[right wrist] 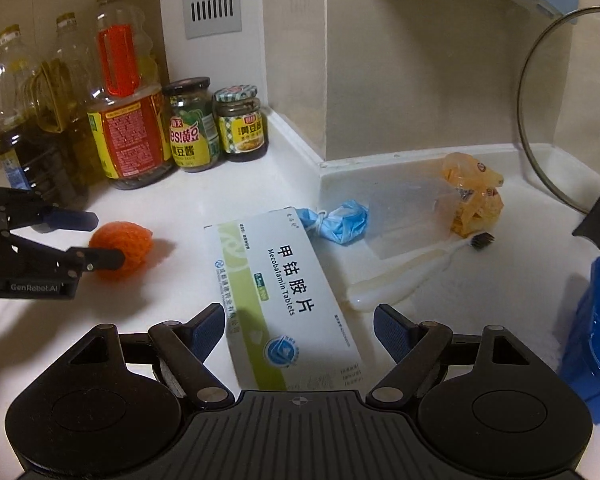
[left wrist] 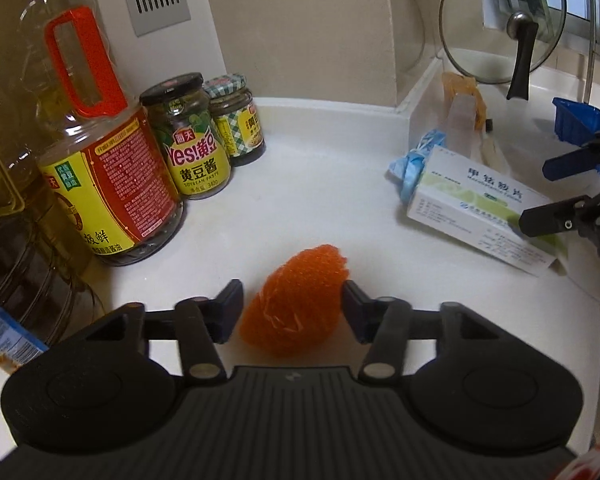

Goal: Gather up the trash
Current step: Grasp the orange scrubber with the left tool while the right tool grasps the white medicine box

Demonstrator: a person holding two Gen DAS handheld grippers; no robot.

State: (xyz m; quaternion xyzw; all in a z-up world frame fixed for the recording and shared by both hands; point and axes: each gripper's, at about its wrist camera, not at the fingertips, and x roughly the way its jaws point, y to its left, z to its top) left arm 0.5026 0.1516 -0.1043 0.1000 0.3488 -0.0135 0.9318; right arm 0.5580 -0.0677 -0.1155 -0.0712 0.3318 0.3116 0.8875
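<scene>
Grasp step. Left gripper (left wrist: 293,309) fingers straddled orange mesh ball (left wrist: 296,300) on worktop (left wrist: 320,200), not yet clenched. Right gripper (right wrist: 299,330) fingers released around tablet box (right wrist: 280,296), near centre. Next: clench both, lift.

On the white medicine box (right wrist: 284,300): "Mecobalamin Tablets" under large Chinese characters 甲钴胺片, with a small green "0.5mg" tag beside. On the front jar (left wrist: 192,140): "Yes!" in red, 黄豆酱, "SOYBEAN PASTE", "340g". On the second jar with checked lid (right wrist: 242,124): 黄豆酱 on a yellow label. On the big soy sauce bottle (left wrist: 112,184): 极鲜 readable, the red panel's small print too fine to read. On the left tongs (right wrist: 90,240), side of the body: "GenRobot.AI"
</scene>
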